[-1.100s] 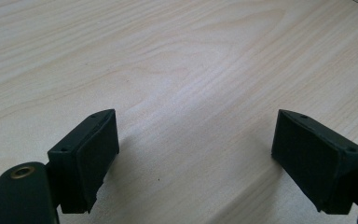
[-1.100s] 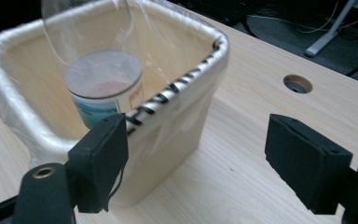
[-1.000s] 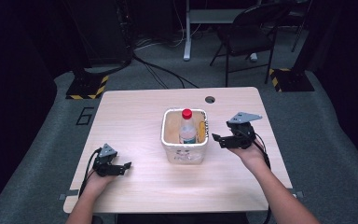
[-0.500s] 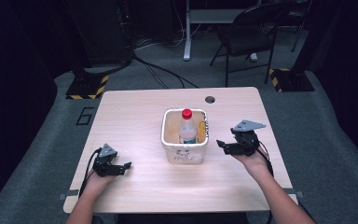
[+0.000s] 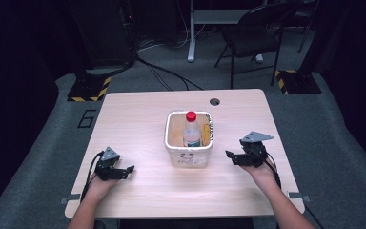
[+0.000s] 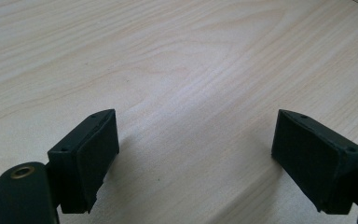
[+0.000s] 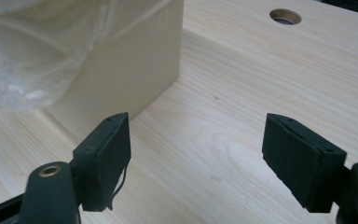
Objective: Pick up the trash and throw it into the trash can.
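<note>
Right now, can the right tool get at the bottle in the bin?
Probably yes. The bottle stands upright in the open-topped bin, its red cap above the rim. The right tool sits beside the bin, jaws apart and empty, so it would have to come from above.

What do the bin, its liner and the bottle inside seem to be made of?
Bin: probably matte cream plastic; its wall is flat, smooth and sharp-cornered.
Liner: thin clear plastic film, judging by glossy wrinkles folded over the rim.
Bottle: likely clear plastic with a red cap and a printed label; glass cannot be ruled out.
Table: pale wood-grain top, perhaps laminate.
</note>
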{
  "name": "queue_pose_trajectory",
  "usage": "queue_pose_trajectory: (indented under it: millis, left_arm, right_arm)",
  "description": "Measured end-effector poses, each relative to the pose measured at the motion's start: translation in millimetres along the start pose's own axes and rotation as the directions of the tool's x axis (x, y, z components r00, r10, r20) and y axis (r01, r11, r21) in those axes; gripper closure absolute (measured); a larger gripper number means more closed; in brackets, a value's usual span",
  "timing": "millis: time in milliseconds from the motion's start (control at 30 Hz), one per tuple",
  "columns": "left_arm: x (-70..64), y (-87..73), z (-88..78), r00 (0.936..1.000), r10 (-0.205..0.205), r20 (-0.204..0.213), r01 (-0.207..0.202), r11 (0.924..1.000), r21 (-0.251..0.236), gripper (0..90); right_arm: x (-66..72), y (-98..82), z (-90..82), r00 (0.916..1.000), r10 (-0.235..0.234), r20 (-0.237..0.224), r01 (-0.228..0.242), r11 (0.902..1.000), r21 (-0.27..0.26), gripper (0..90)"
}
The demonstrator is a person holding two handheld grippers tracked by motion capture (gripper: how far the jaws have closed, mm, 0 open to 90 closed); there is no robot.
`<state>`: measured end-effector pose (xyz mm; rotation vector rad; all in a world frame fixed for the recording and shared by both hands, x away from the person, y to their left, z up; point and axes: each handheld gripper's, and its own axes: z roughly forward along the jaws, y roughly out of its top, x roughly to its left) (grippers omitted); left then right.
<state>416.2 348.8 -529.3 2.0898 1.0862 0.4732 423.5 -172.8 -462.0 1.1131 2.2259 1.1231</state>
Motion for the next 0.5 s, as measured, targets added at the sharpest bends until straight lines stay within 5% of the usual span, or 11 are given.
queue_pose_trajectory:
  millis: [500]
  left_arm:
    - [0.0,0.0,0.0,1.0000,0.000,0.000,0.000,1.0000,0.000,14.6]
  right_arm:
    - [-13.9,-30.0,10.0,0.9984,0.032,0.046,-0.034,0.9988,0.036,22.8]
